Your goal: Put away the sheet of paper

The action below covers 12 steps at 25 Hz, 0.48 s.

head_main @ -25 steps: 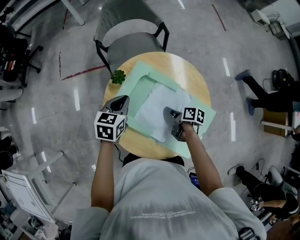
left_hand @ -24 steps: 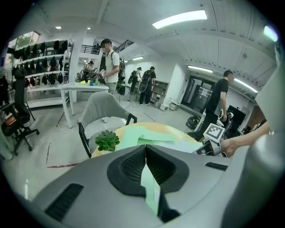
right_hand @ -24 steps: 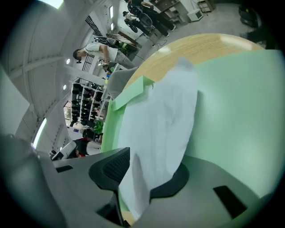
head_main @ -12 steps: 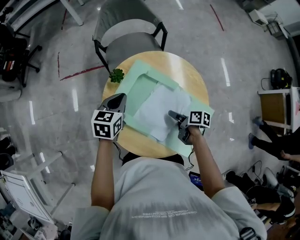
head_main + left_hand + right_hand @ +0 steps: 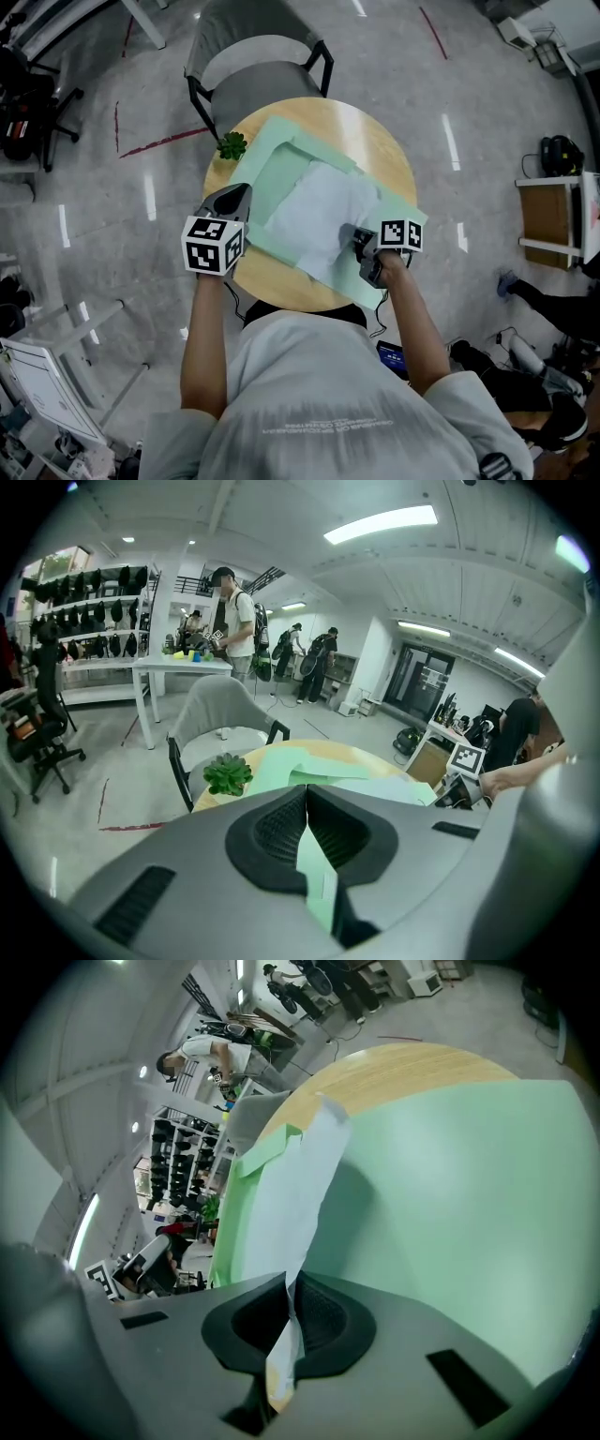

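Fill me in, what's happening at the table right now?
A person works two handheld grippers at a round table. The left gripper is clamped on the edge of an open green folder. The right gripper has just closed on an edge of the white sheet of paper lying on it.

Far right: I see bare wood on the table (image 5: 380, 150) beyond the folder (image 5: 281, 173); a gripper can pass there.
Middle: the folder and the paper (image 5: 314, 216) cover it.
Far left edge: the plant (image 5: 232, 145) stands just beside the folder's corner and blocks this way.
Behind the table: the chair (image 5: 255, 70) stands close against the far edge.
Near edge: I see only a narrow bare strip.
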Each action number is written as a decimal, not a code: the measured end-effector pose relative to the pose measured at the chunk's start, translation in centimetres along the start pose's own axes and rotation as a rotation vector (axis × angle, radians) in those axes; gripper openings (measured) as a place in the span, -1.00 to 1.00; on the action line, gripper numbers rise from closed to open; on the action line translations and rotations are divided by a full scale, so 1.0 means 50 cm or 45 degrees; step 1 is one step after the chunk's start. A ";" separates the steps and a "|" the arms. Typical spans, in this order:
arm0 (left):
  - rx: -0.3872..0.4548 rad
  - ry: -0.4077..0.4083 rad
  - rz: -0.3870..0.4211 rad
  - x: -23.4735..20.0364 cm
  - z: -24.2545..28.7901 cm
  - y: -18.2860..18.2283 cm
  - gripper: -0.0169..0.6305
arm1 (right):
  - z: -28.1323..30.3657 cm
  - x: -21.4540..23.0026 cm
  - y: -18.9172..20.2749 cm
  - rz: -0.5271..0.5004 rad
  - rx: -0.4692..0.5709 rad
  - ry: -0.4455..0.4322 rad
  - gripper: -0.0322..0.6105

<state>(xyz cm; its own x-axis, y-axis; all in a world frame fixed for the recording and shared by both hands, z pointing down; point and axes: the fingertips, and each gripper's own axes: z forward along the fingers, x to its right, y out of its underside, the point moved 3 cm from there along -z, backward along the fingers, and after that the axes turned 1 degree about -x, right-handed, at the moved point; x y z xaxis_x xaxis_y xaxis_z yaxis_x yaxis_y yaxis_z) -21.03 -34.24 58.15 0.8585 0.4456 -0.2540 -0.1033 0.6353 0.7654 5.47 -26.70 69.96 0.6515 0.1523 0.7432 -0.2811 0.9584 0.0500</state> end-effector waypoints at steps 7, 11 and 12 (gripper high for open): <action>-0.006 -0.020 -0.004 -0.007 -0.017 0.004 -0.89 | 0.037 -0.032 -0.014 0.026 0.004 -0.039 -0.80; -0.001 -0.039 -0.007 -0.017 -0.026 0.005 -0.89 | 0.063 -0.048 -0.023 0.022 -0.005 -0.053 -0.80; 0.000 -0.043 -0.010 -0.019 -0.028 0.005 -0.89 | 0.069 -0.052 -0.025 0.025 -0.006 -0.058 -0.80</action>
<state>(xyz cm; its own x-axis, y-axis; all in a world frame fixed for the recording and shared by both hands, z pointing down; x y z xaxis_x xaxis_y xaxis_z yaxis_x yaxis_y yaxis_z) -22.59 -33.63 57.77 0.8759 0.4189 -0.2395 -0.0968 0.6387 0.7633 1.72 -29.14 70.28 0.6133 0.1599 0.7735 -0.2900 0.9565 0.0322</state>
